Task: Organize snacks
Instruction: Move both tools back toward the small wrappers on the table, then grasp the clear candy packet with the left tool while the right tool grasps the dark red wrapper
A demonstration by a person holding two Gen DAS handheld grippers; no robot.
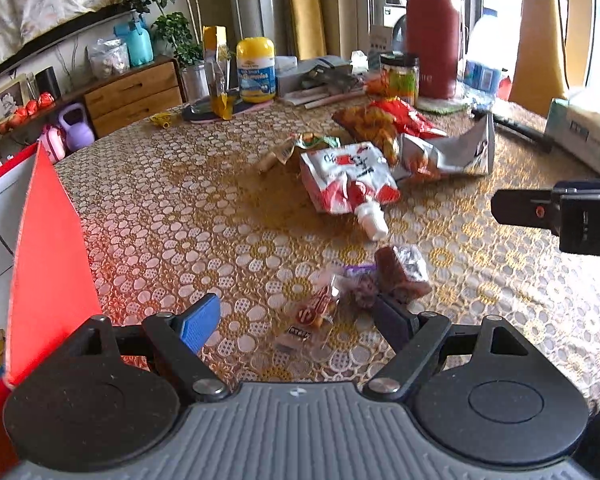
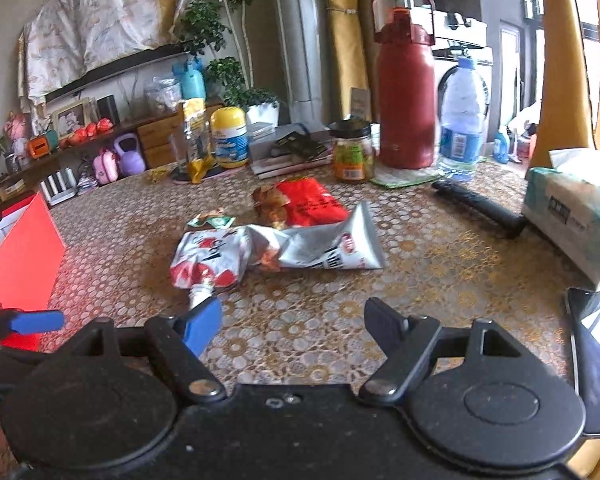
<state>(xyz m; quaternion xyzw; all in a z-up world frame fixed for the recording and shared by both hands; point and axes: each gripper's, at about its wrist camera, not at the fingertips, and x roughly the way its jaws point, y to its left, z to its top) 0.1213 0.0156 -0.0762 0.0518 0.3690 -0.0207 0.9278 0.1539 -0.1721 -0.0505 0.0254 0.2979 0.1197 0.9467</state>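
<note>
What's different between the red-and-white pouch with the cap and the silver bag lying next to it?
The red-and-white spout pouch ends in a white screw cap; the silver bag has none. The pouch is printed red and white and looks fairly plump; the silver bag is shiny foil, crumpled, with its upper end sticking up off the table. The pouch's cap points toward the cameras, while the silver bag stretches off to the right. Both lie touching on the patterned tablecloth.

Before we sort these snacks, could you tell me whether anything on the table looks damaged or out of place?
Yes. The silver snack bag is crumpled and lies flat mid-table, partly overlapping the red-and-white spouted pouch. The other snacks are scattered loosely over the tablecloth, none in the red box. No spill is visible.
</note>
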